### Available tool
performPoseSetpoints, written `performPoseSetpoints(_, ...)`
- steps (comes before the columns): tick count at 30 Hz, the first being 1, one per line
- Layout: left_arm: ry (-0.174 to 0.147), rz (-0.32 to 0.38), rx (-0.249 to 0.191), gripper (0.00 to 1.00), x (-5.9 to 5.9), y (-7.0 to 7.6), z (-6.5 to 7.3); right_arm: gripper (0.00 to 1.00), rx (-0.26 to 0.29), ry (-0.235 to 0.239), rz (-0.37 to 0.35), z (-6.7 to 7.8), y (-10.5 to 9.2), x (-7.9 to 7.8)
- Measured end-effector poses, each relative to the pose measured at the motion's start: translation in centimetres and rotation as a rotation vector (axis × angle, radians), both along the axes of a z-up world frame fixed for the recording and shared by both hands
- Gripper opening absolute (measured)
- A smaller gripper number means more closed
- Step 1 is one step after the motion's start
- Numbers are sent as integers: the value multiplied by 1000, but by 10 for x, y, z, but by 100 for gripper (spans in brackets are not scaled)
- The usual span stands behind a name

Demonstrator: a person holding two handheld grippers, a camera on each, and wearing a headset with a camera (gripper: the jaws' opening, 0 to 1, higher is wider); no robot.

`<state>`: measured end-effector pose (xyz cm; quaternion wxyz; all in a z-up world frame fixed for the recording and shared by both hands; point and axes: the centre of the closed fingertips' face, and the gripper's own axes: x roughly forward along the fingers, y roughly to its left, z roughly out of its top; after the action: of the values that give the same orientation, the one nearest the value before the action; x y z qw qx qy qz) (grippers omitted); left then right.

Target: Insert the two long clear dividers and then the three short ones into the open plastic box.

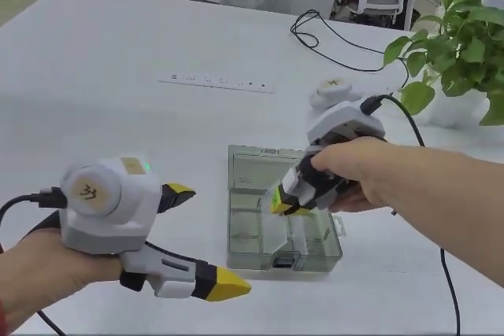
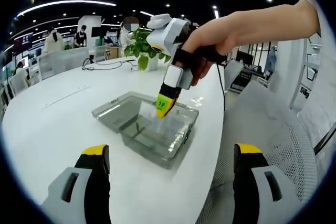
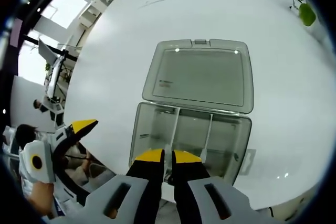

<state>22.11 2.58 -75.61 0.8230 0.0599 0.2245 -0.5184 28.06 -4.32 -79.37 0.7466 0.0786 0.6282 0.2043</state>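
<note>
1. Left gripper (image 1: 209, 240) sat nearest, held low over the bench (image 1: 157, 37) short of the box (image 1: 252, 260); its jaws stood wide apart and carried nothing; it was well apart from the work.
2. Right gripper (image 3: 167, 156) hung above the front part of the box, tips pointing down into it; its jaws were almost together, clamped on what looked like a thin clear divider (image 3: 167, 148) seen edge-on.
3. That divider lay directly below the tips, upright; its long axis seemed to run from the front wall towards the hinge, though the glare made this hard to confirm.
4. Two clear dividers (image 3: 176, 124) (image 3: 209, 132) already stood in the box along that same line; the held piece sat just beside the left one.
5. Box lid (image 3: 199, 74) lay open flat on the far side; the right gripper was plainly the nearer for seating the piece.
</note>
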Motion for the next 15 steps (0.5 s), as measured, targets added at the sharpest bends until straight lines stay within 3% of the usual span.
performPoseSetpoints(15, 3, 6, 1, 100, 1, 2, -2, 7, -82, -49, 110, 2, 4, 1)
